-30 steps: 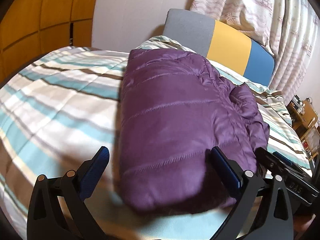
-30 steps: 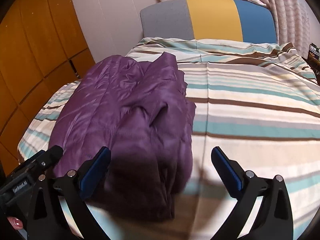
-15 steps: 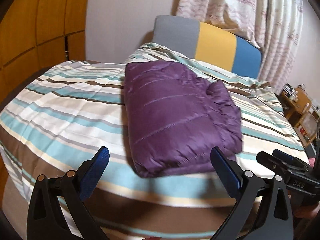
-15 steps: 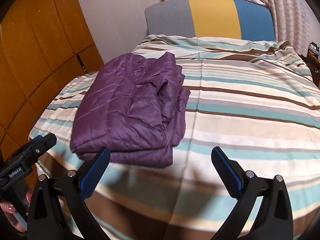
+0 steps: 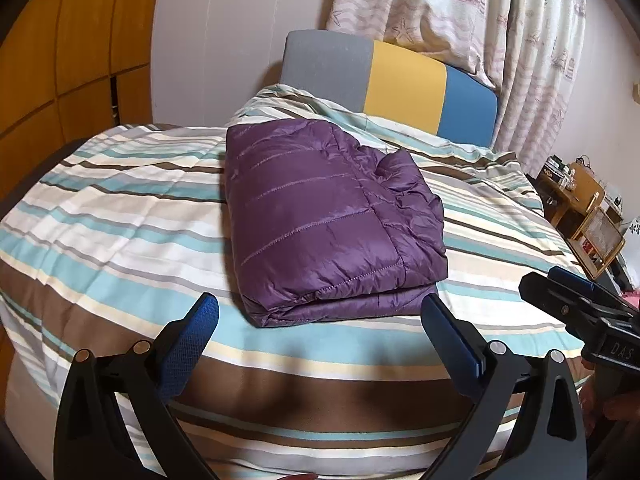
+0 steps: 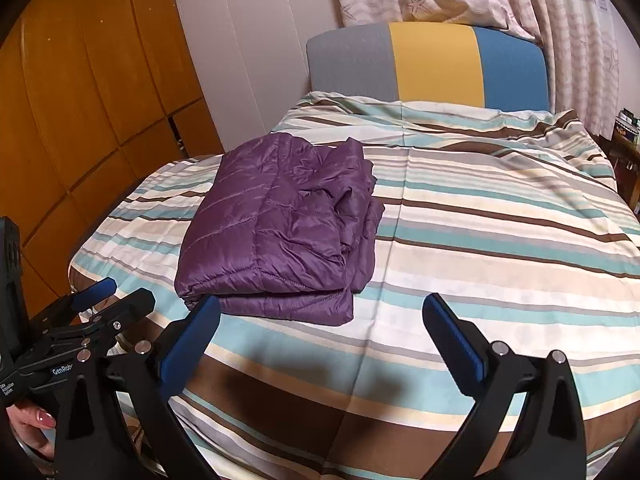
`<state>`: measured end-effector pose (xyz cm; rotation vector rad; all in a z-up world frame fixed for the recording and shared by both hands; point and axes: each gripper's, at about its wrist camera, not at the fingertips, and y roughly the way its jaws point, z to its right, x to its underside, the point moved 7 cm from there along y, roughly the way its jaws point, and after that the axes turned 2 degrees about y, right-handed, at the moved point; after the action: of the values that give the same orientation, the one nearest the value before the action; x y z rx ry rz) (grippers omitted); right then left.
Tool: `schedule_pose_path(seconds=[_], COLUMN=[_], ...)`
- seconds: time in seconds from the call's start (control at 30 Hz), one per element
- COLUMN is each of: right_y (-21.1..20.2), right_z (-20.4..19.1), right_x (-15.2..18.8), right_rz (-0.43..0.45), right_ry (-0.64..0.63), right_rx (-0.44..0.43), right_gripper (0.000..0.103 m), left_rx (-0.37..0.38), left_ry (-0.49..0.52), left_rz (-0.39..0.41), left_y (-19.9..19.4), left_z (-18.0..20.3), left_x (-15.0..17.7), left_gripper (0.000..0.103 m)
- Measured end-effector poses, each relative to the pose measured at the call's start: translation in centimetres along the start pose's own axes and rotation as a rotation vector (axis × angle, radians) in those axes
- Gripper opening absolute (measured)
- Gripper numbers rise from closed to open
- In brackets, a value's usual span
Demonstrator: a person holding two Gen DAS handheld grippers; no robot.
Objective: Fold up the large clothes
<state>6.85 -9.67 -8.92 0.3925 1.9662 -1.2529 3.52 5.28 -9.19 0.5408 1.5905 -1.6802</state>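
A purple quilted jacket [image 5: 320, 216] lies folded into a thick rectangle on the striped bed cover [image 5: 120, 208], near the bed's foot edge. In the right wrist view the same jacket [image 6: 280, 236] sits left of centre. My left gripper [image 5: 320, 332] is open, held back from the bed edge, nothing between its blue pads. My right gripper [image 6: 320, 332] is open too, clear of the jacket and empty. Each gripper shows at the edge of the other's view: the right gripper [image 5: 580, 304] and the left gripper [image 6: 104, 300].
A grey, yellow and blue headboard [image 5: 400, 80] stands at the far end under patterned curtains [image 5: 460, 12]. Orange wooden cupboards [image 6: 80, 100] line the left wall. Wooden shelves with small items [image 5: 580, 208] stand right of the bed. A hand [image 6: 32, 420] holds the left tool.
Both grippers have pulled back from the jacket toward the foot of the bed and risen; the jacket now looks smaller and farther off. It lies folded, unmoved.
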Motion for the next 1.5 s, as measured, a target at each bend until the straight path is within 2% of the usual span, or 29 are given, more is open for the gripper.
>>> schedule_pose_path(seconds=[1.17,1.5], right_y=[0.46,0.52], right_z=[0.60,0.69], right_x=[0.51,0.67], right_rz=[-0.018,-0.024], right_ry=[0.020,0.020], right_rx=[0.004,0.004], right_gripper=[0.101,0.101], left_rx=[0.000,-0.011], left_ry=[0.000,0.006], left_rz=[-0.001,0.023], left_y=[-0.09,-0.15], left_z=[0.71,0.66], left_x=[0.23,0.00], left_gripper=[0.100,0.100])
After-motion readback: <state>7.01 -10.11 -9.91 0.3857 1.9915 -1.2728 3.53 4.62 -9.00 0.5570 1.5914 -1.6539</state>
